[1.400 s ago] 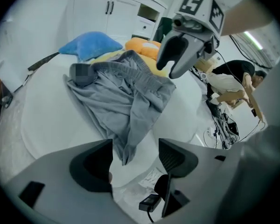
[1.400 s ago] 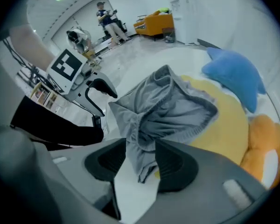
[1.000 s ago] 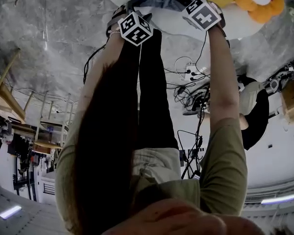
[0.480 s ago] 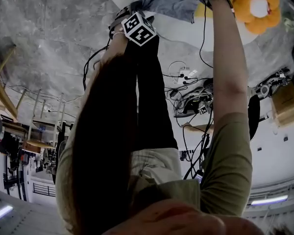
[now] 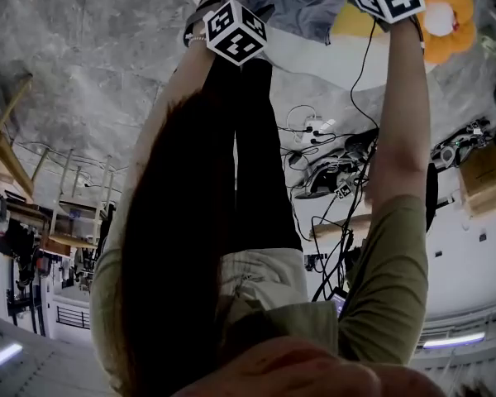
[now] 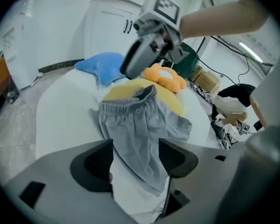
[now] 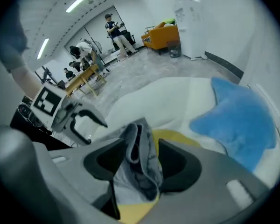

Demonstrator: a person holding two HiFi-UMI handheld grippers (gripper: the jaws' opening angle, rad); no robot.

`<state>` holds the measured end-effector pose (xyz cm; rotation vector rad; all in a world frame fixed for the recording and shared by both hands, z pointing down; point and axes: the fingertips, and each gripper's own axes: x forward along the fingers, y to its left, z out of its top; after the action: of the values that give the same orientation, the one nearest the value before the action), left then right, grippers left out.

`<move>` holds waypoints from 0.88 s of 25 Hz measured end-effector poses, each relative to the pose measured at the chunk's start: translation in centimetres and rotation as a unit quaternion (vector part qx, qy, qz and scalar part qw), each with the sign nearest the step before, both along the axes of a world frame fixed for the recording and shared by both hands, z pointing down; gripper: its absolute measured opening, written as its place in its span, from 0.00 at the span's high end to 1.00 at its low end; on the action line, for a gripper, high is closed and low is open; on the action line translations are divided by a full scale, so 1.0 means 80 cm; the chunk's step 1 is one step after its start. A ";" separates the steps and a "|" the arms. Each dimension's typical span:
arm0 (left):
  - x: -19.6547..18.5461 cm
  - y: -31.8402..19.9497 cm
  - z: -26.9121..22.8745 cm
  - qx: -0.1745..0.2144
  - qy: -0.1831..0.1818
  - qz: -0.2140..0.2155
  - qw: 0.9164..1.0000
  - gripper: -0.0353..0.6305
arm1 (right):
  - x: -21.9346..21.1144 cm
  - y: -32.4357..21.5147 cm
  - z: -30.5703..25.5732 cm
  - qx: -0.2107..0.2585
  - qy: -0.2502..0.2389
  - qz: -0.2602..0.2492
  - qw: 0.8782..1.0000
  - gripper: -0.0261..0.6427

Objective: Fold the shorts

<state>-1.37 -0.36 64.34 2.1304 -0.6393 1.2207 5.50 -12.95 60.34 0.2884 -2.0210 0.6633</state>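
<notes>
The grey shorts lie spread on the white worktop, their elastic waistband at the far side and partly over a yellow cushion. An orange flower-shaped plush sits just behind the cushion, and a blue plush lies beyond it on the same worktop. The left claw points steeply down with its jaws spread wide; one leg end of the shorts runs between them, with bare worktop showing beside the cloth, so nothing is pinched. The right claw hangs over the waistband end. Its jaws have just been opening, and a bunched fold of the shorts stands loosely between them, with yellow cushion visible in the gap on one side.
</notes>
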 end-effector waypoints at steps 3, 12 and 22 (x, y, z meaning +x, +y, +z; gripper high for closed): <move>0.009 -0.048 0.004 0.029 -0.016 0.016 0.999 0.50 | 0.058 0.034 0.027 -0.016 0.052 -0.005 0.999 0.64; 0.006 -0.117 0.035 0.023 -0.078 0.029 0.996 0.59 | 0.125 0.063 0.087 -0.045 0.118 0.053 0.991 0.70; -0.007 -0.114 0.016 0.024 -0.063 0.038 0.997 0.65 | 0.116 0.013 0.052 -0.036 0.051 0.110 0.992 0.89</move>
<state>-1.93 -9.51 65.59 2.1461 -0.6536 1.4034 14.79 -11.89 64.52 0.4970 -1.8797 0.8391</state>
